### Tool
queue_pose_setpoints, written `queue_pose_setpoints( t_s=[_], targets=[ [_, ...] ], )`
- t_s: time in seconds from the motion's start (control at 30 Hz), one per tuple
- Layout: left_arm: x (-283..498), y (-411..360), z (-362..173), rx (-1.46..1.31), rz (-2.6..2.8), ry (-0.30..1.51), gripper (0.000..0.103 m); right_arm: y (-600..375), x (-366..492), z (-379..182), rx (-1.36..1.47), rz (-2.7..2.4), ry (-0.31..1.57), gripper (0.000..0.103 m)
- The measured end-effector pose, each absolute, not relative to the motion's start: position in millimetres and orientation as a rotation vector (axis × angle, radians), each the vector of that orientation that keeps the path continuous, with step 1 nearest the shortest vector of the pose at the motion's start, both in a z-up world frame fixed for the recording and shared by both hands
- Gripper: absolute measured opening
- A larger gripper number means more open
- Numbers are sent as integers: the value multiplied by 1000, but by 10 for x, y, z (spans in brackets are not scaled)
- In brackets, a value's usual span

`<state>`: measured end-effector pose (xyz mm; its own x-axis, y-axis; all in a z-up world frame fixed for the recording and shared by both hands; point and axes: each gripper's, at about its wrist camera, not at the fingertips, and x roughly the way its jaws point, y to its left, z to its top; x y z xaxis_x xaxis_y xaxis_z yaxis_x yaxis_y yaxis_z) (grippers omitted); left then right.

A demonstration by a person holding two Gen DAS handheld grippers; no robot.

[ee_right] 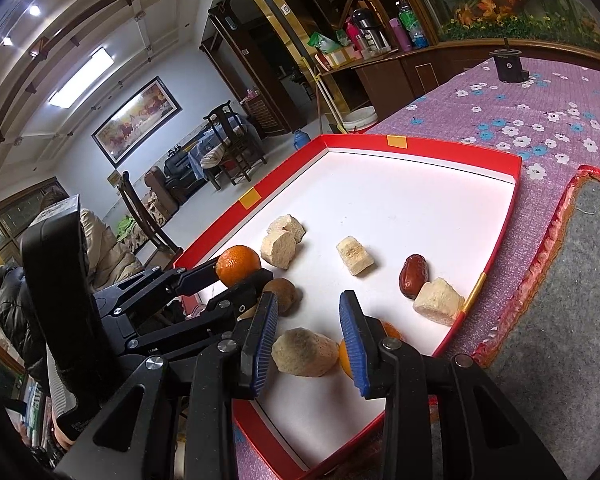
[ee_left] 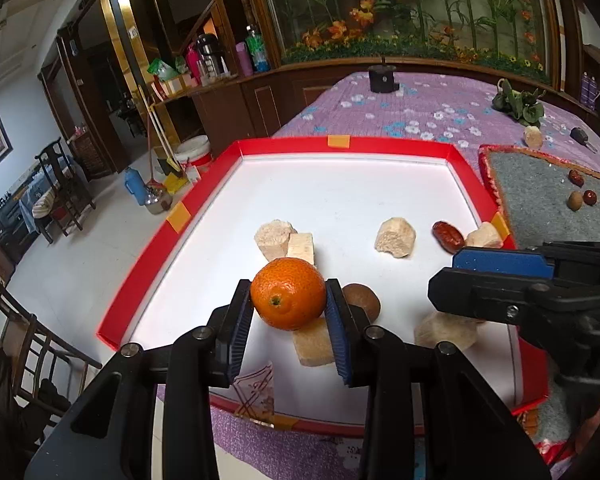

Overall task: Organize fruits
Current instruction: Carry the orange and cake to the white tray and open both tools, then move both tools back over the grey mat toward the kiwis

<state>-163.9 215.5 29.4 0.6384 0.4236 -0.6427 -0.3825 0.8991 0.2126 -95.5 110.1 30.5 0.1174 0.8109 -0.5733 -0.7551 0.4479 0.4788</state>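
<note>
Left gripper (ee_left: 288,300) has its jaws pinched on the orange (ee_left: 288,299), blue pads against both sides; left view puts it over the near half of the red-rimmed white tray (ee_left: 172,236), with a pale chunk (ee_left: 313,342) and a round brown fruit (ee_left: 360,301) directly beneath or behind; whether the orange touches the tray floor, cannot tell from either view; right view shows the same orange (ee_right: 238,265) clamped at the tray's (ee_right: 420,146) left edge, next to two stacked pale chunks (ee_right: 282,240). Right gripper (ee_right: 310,336) jaws stand narrowly apart, nothing pressed; a beige chunk (ee_right: 304,351) lies between them on the tray floor near its near-right corner, clear of both pads. Only the right view shows a second orange (ee_right: 390,330) mostly hidden behind the right pad; left view just shows the right gripper (ee_left: 460,280) side-on above that chunk. Only the left view shows the grey mat (ee_left: 548,200) past the tray's right edge carrying two red dates and a brown nut; a red date (ee_right: 413,276) and more pale chunks sit along the tray's right edge in both views; all rests on the purple floral surface (ee_left: 420,108).
</note>
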Motion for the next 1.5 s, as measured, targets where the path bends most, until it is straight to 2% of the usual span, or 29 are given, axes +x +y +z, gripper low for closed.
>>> queue_pose_setpoints(
  t_s=[0.03, 0.07, 0.27, 0.37, 0.47, 0.6, 0.9, 1.03, 1.5],
  targets=[
    [-1667, 2133, 323, 64, 475, 733, 48, 1087, -944, 300, 82, 1151, 896, 33],
    [-1708, 2113, 359, 70, 487, 716, 51, 1071, -931, 294, 90, 1155, 899, 33],
    [-2159, 2029, 736, 70, 516, 583, 57, 984, -873, 290, 129, 1171, 908, 33],
    [-2370, 2021, 856, 60, 516, 557, 57, 930, -889, 323, 138, 1171, 889, 40],
    [-2547, 1977, 934, 74, 526, 538, 57, 884, -914, 367, 153, 1174, 861, 41],
    [-2735, 1878, 980, 87, 537, 525, 63, 854, -996, 445, 138, 1169, 803, 41],
    [-3002, 1465, 1024, 156, 471, 498, 64, 498, -1106, 510, 219, 1102, 810, 45],
    [-3077, 1323, 1082, 171, 436, 468, 67, 222, -1097, 645, 243, 1058, 767, 45],
    [-3078, 1221, 1062, 177, 382, 455, 67, -646, -981, 973, 299, 863, 670, 49]
  ],
)
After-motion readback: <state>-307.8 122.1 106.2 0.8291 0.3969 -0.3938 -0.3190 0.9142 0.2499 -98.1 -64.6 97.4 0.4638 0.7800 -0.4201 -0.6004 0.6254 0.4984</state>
